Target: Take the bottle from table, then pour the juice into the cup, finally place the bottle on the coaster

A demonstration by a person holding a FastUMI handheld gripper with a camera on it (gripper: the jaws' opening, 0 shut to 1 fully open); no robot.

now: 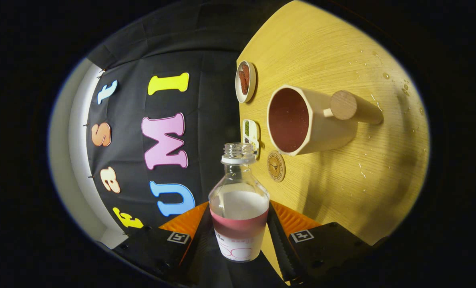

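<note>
Booth wall of black cloth behind; wooden counter (334,48) appears rotated in the gripper view, so its surface stands on edge, with the far edge running along the cloth. Scattered water droplets (386,75) lie on the bare wood beyond the cup's handle side.

Cup (302,120): cream outside, dark red inside, faceted body. It sits on the counter with its open mouth facing the bottle's neck. A round wooden handle (344,105) sticks out from its side.

Bottle (239,204): clear plastic, uncapped, white neck ring, pale label at the lower body. Red juice sits as a band low in the body, its surface tilted against the bottle's axis; the upper part is clear. The bottle is off the counter, held between the two fingers. Its mouth is near the cup rim, apart from it.

Claw (240,224): both fingers press on the bottle's lower body, one on each side, clamped.

Small round dish (245,81) with reddish-brown contents, at the counter's far edge. Small rectangular tray (251,134) with green contents, further along the same edge, just beyond the bottle's mouth.

Coaster (276,166): round, brown, printed face, on the counter between the cup's base and the bottle's neck, unoccupied.
</note>
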